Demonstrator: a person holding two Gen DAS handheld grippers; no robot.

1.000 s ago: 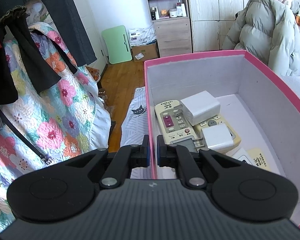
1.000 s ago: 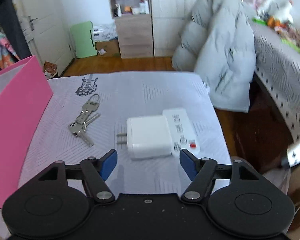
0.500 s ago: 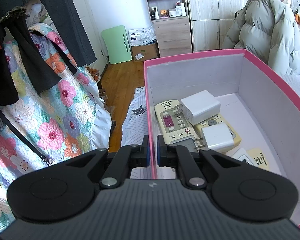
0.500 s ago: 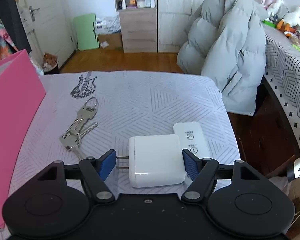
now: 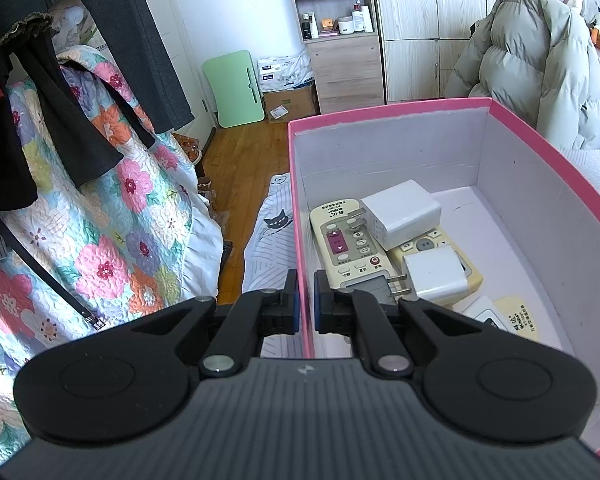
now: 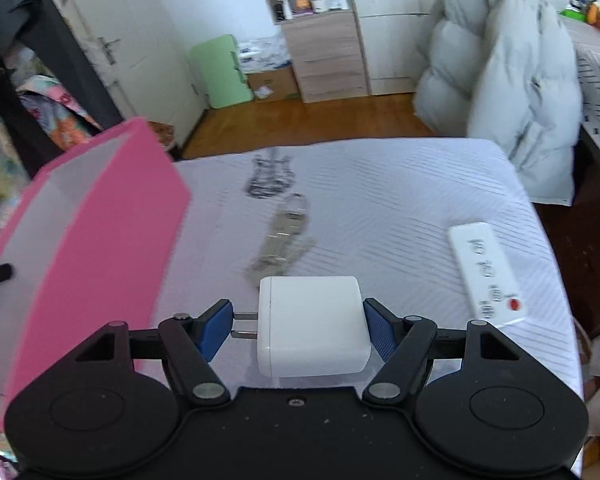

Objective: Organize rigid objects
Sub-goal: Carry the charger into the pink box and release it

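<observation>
R gripper (image 6: 298, 330) clamps the charger (image 6: 312, 326) (prongs leftward) – box (image 6: 112, 240) to its left, keys (image 6: 286, 236) beyond. L gripper (image 5: 306, 306) pinches box wall (image 5: 302, 248).

Left gripper (image 5: 306, 306): matte black, ribbed grey-black housing filling the bottom of frame, two round discs, silver pivot screws, blue pads. Right gripper (image 6: 298, 330): same black linkage arms, silver rivets, blue fingertips (image 6: 216, 330), dust-speckled body.

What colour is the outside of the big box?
Pink; the box shows it best in the right wrist view.
</observation>
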